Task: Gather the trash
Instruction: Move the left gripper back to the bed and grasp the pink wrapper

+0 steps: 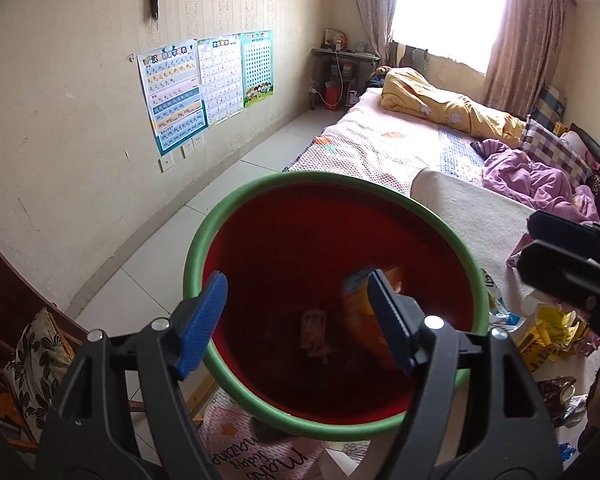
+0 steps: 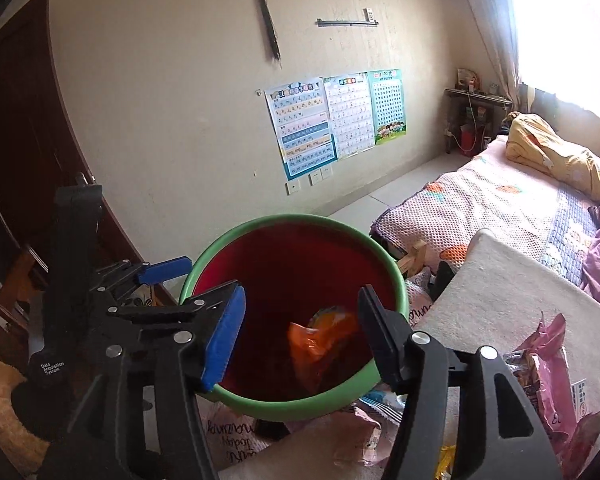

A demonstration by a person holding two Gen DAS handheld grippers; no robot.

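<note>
A red bin with a green rim (image 1: 204, 248) stands beside the bed; it also shows in the right wrist view (image 2: 220, 240). An orange snack wrapper (image 2: 320, 340) is inside it, blurred, and shows in the left wrist view (image 1: 360, 308) too. A smaller pale wrapper (image 1: 314, 330) lies at the bottom. My left gripper (image 1: 296, 320) is open and empty above the bin. My right gripper (image 2: 300, 336) is open and empty above the bin's near side. More wrappers lie on the pale mat: a pink one (image 2: 548, 364) and a yellow one (image 1: 548, 328).
A bed (image 1: 380, 144) with a yellow quilt and purple blanket runs along the right. A pale mat (image 2: 500, 280) covers its near end. A wooden chair with a patterned cushion (image 1: 32, 356) stands left. A dark door (image 2: 16, 140) is at far left. The tiled floor (image 1: 220, 184) runs along the wall.
</note>
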